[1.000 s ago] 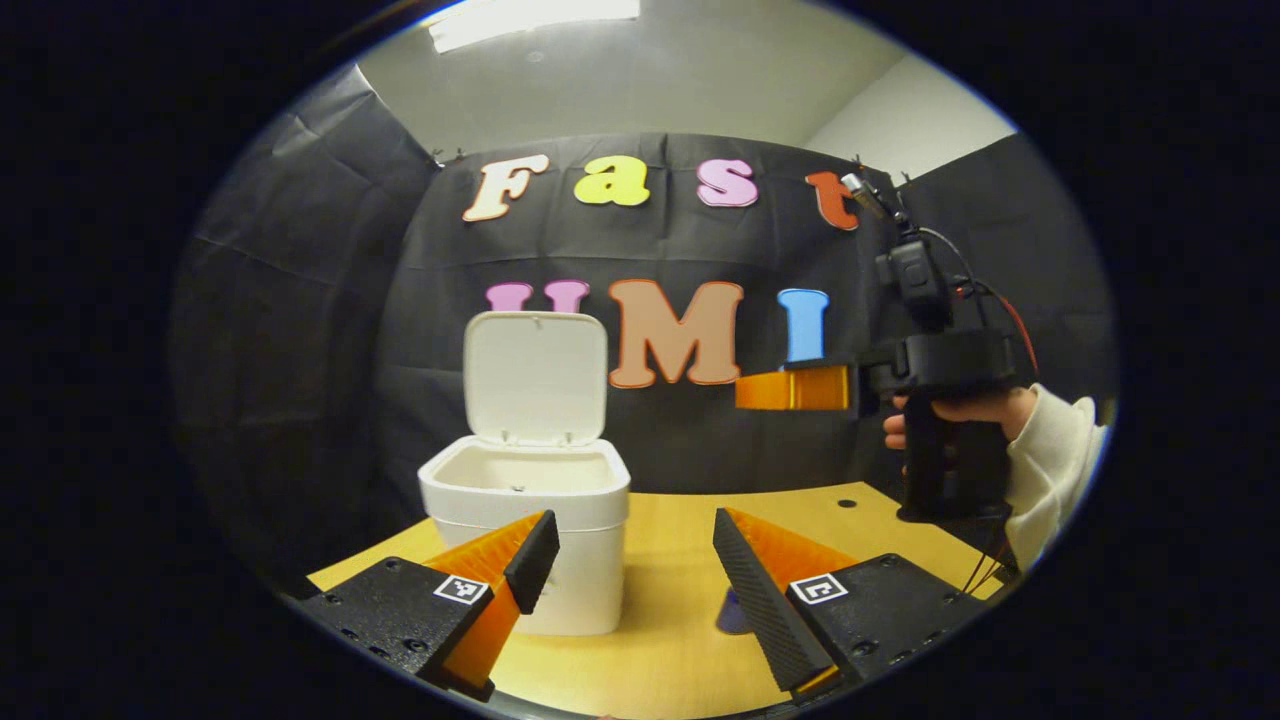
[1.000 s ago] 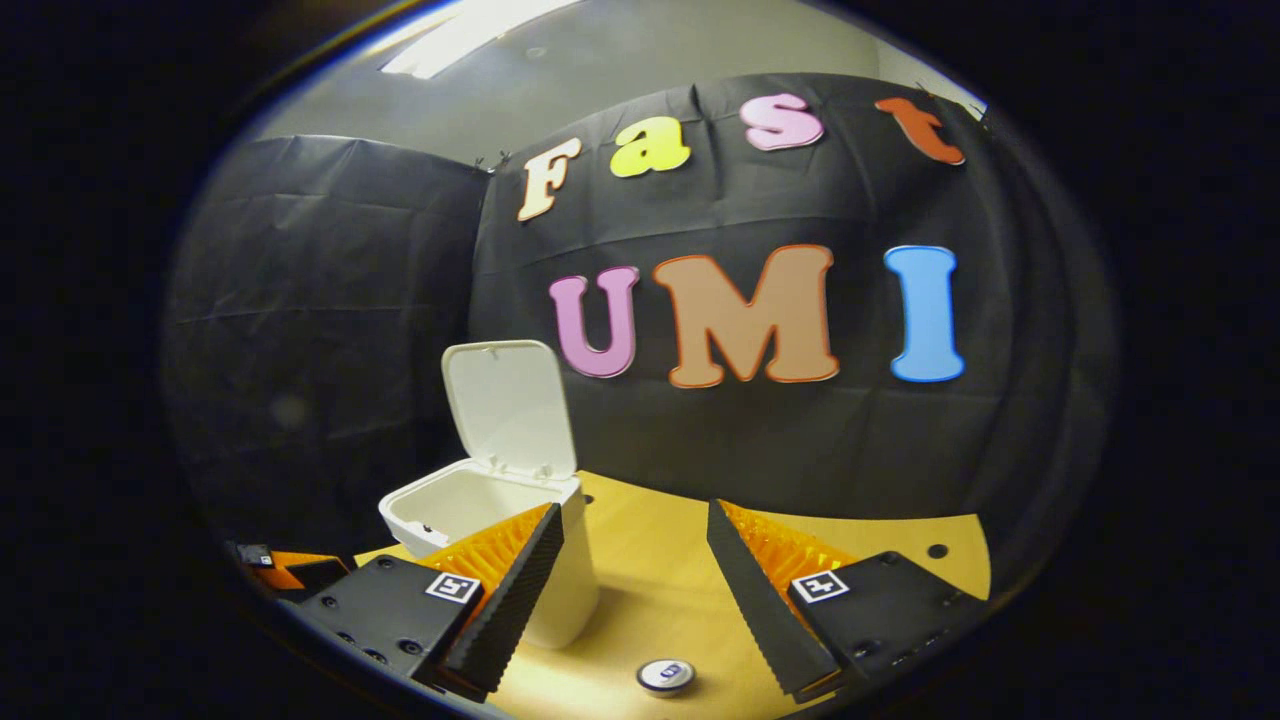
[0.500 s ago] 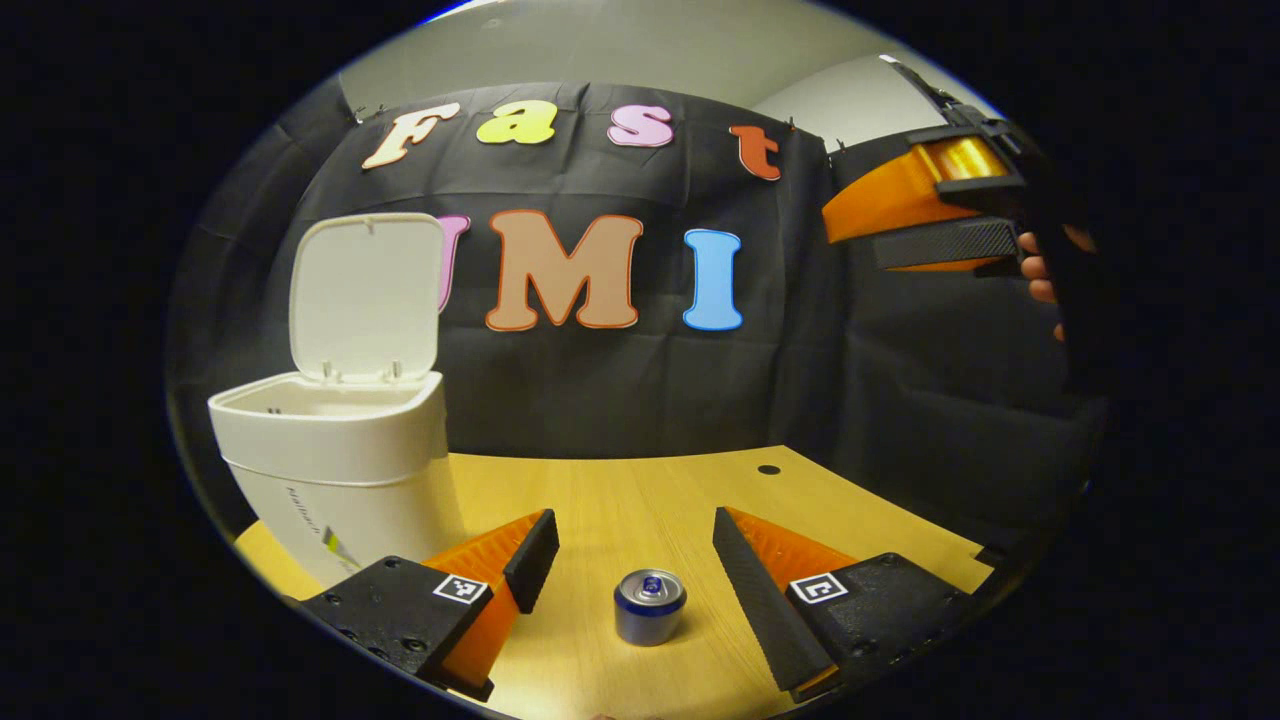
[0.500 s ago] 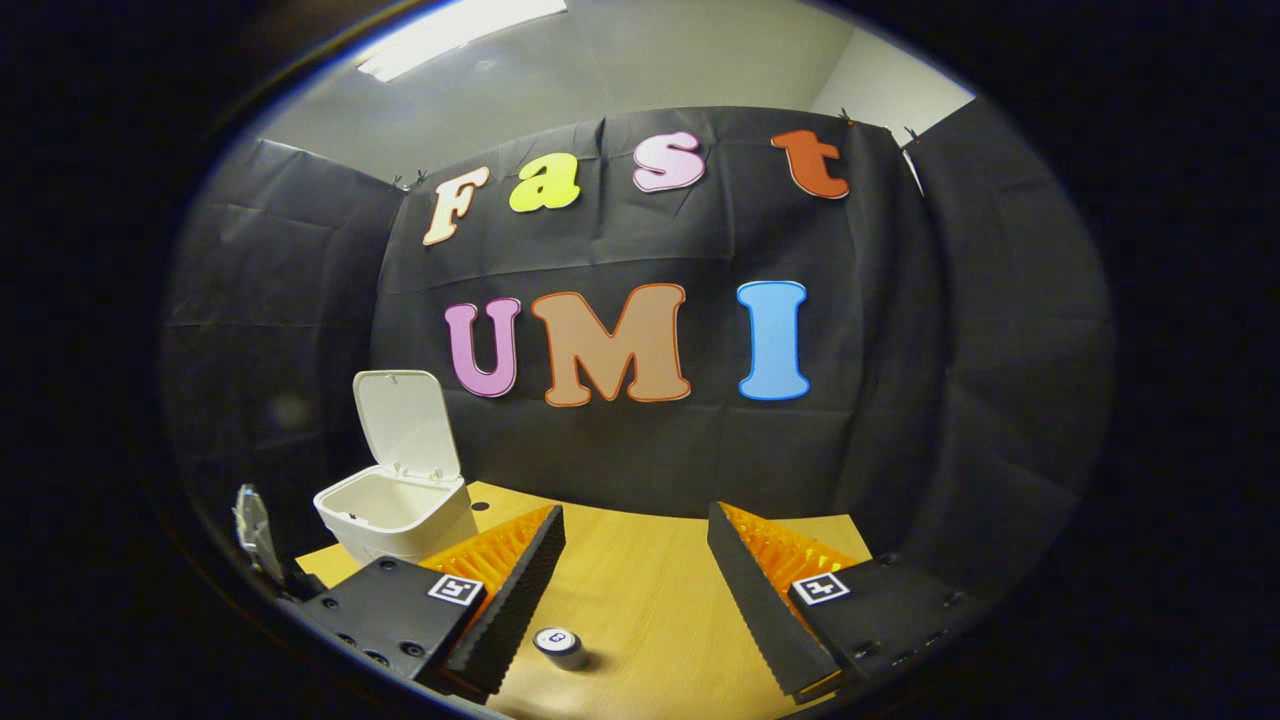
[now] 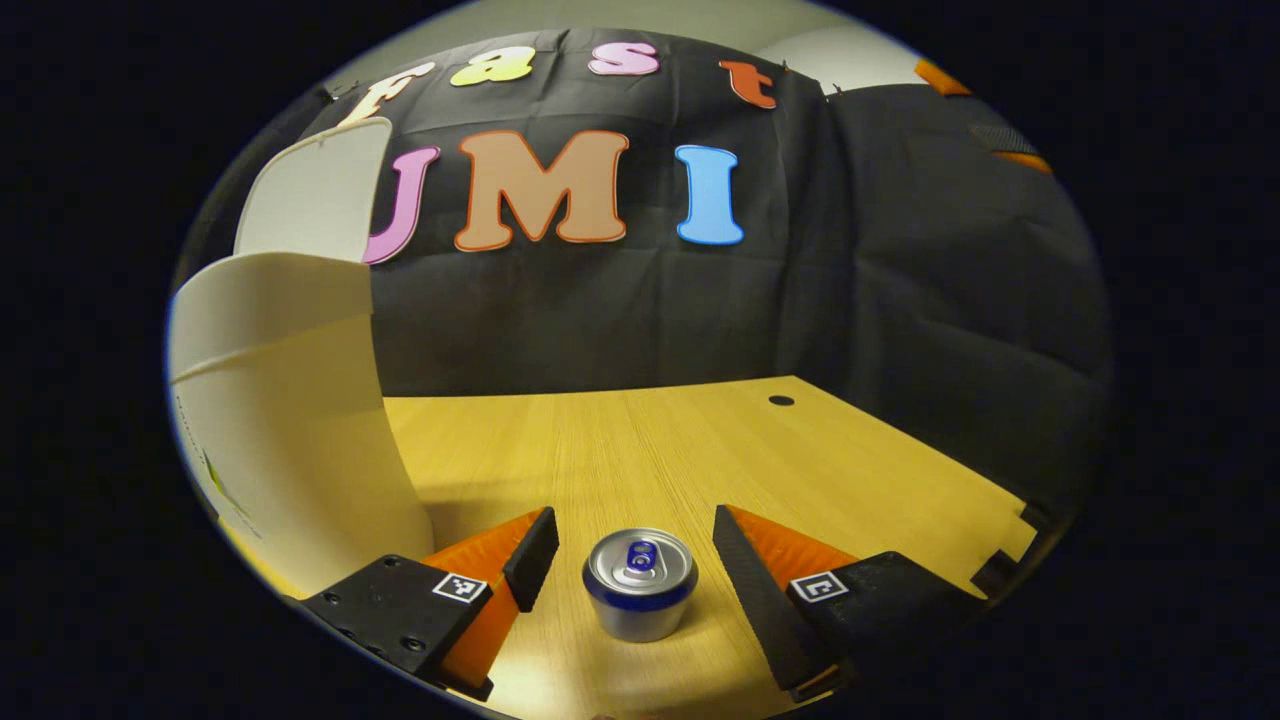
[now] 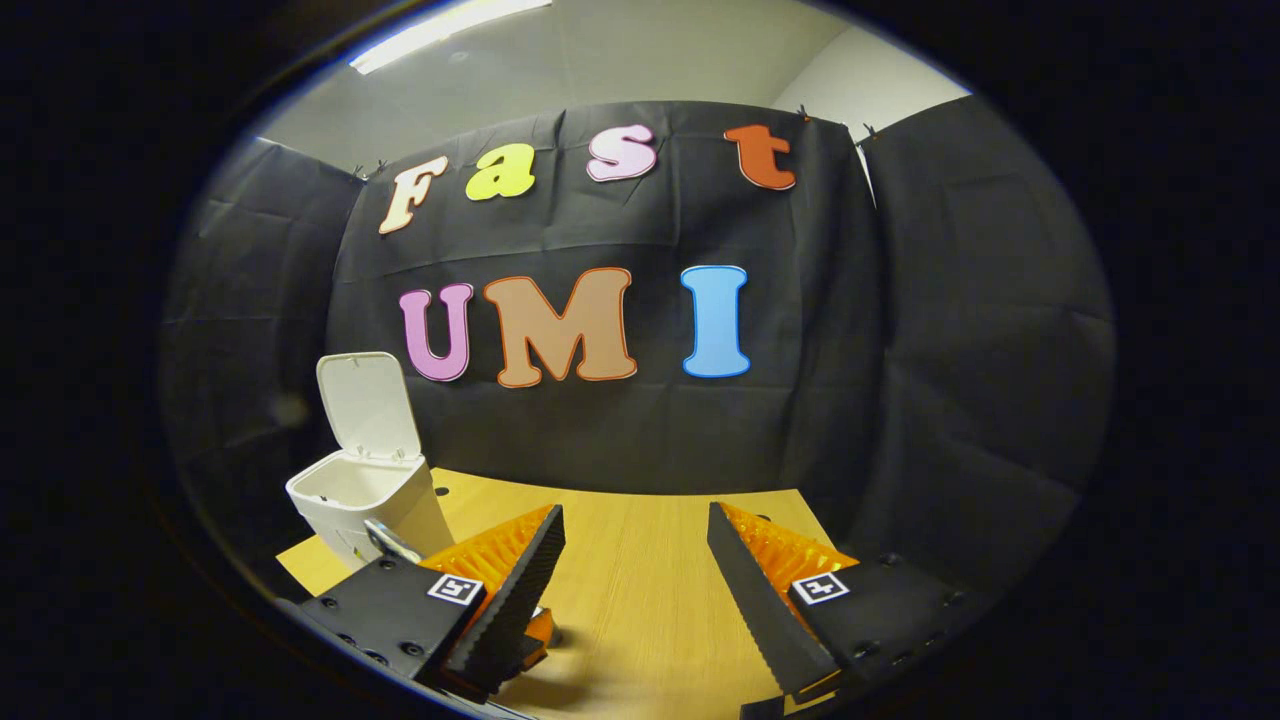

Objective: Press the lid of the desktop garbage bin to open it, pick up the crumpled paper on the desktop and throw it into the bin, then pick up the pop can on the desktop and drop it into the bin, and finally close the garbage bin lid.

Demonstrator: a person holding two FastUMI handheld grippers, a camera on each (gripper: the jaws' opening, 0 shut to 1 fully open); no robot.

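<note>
A silver pop can (image 5: 640,585) with a blue rim stands upright on the wooden desktop (image 5: 700,450). My left gripper (image 5: 634,555) is open, low over the desk, with one finger on each side of the can and a gap on both sides. The white garbage bin (image 5: 290,440) is close on the left, its lid (image 5: 315,185) standing up open. In the right gripper view the bin (image 6: 365,500) sits at the far left with its lid (image 6: 368,405) raised. My right gripper (image 6: 633,565) hangs open above the desk, holding nothing.
A small round hole (image 5: 781,400) marks the desk near its back edge. Black cloth walls close the booth behind and on both sides. Part of the left gripper (image 6: 535,630) peeks out behind my right gripper's left finger.
My left gripper swung right from the bin and came down onto the can, which now lies between its fingers. My right gripper drew back, so the bin looks smaller and farther left.
</note>
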